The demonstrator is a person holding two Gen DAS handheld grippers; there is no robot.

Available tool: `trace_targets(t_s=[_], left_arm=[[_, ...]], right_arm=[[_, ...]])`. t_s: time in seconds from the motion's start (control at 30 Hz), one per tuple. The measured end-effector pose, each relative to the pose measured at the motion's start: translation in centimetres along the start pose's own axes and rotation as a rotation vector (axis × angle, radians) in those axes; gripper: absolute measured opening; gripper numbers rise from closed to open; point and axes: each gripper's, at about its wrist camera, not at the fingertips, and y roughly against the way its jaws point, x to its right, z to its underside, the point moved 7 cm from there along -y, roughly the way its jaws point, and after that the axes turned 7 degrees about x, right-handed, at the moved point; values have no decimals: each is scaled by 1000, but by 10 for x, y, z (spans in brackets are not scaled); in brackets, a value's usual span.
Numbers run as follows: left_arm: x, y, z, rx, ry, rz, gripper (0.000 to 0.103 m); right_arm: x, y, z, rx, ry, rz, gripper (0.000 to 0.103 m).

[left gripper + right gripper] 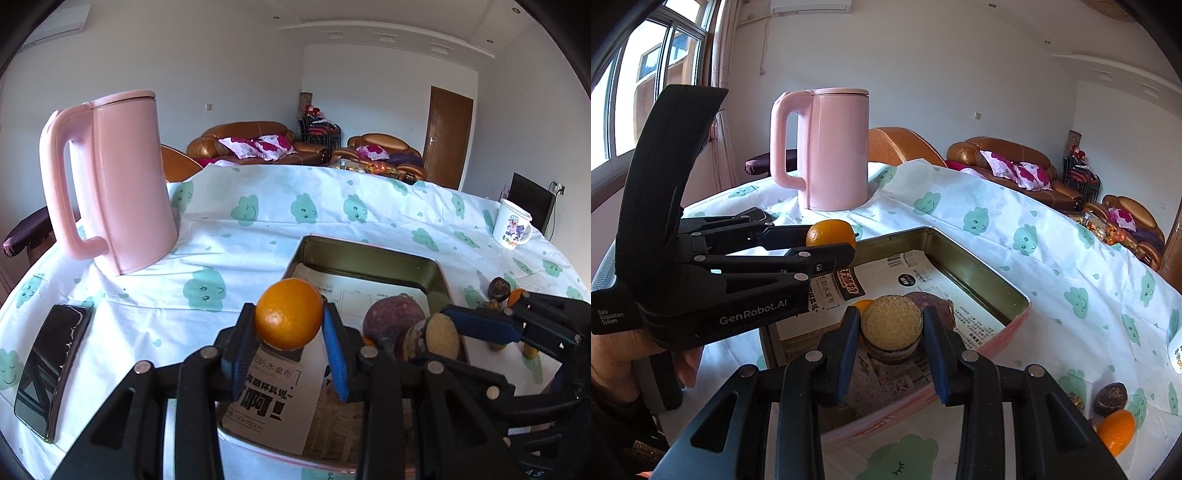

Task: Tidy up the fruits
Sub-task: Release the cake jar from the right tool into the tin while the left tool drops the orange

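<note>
My left gripper (289,320) clamps an orange (289,318) over the tin (436,275); my right gripper (891,325) pinches a cut fruit half (891,322). The housing reads "GenRobot.AI".

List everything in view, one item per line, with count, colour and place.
orange: 1, orange, held above tin
cut purple fruit: 1, yellow face, held over tin
tin: 1, gold inside, table centre
purple fruit: 1, in tin
loose orange: 1, on cloth right of tin
kettle: 1, pink, far left
phone: 1, black, left
mug: 1, white, far right
left gripper: holding orange
right gripper: holding cut purple fruit
</note>
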Motion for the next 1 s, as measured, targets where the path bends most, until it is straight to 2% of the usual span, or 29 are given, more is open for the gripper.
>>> trace_targets(t_s=[0.3,0.4,0.5,0.57,0.63,0.83,0.93,1.0], left_arm=[[-1,-4,0,-10,-9,-8,38],[-1,-3,-2,1,-15,-20,43],[-1,0,-3,20,-23,-35,53],[-1,2,-5,35,-25,-43,63],[-1,5,-6,48,-20,-48,68],[7,17,-9,78,-7,-35,68],[18,25,-10,99,-5,-25,77],[28,29,-11,106,-12,-8,77]], right_arm=[[-5,-8,4,-12,9,-7,37],[-5,-10,5,-20,-3,-13,37],[-4,-8,5,-18,-3,-4,44],[-4,-5,6,-10,-2,0,45],[-3,-1,6,-3,8,18,45],[9,16,13,13,29,73,52],[22,28,18,21,15,100,53],[32,37,22,23,-3,113,53]])
